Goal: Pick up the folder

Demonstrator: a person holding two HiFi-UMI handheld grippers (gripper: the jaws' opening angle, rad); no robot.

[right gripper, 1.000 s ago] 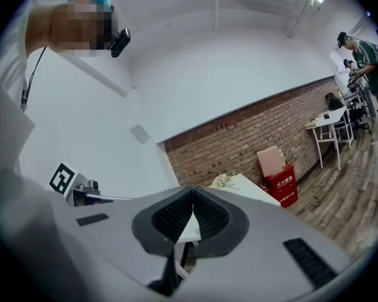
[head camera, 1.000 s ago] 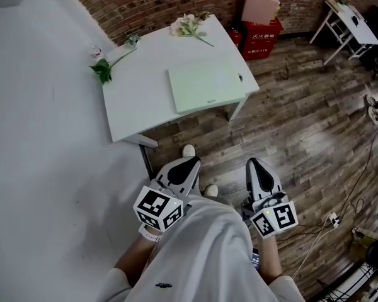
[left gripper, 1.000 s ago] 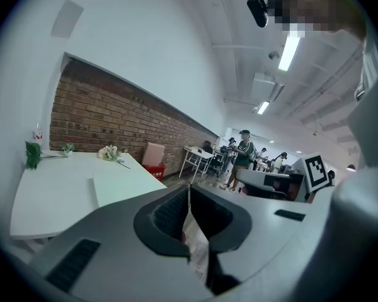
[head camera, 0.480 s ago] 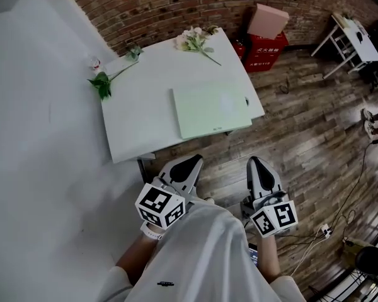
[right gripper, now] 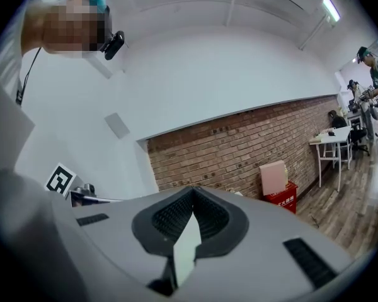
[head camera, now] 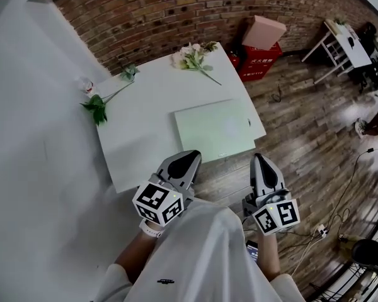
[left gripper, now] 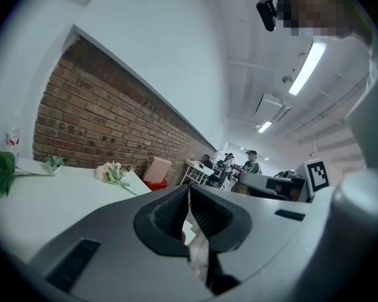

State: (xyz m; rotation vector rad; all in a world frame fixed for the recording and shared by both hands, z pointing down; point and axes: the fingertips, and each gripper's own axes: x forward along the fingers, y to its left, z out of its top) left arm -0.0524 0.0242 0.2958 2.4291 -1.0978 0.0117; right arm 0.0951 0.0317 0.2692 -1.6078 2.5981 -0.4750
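Folder [head camera: 215,129], pale green, lies flat on the white table [head camera: 132,150], close to the table's front edge. Its long axis runs roughly 9 to 3 o'clock in the head view, with the right end slightly farther away. Left claw [head camera: 188,158] and right claw [head camera: 259,161] are both clenched, with nothing between the jaws. The folder bears 1 o'clock from the left claw and 11 o'clock from the right claw. The left claw appears nearer, just beside the near-left corner. The right claw hangs over the floor [head camera: 315,143] off the near-right corner.
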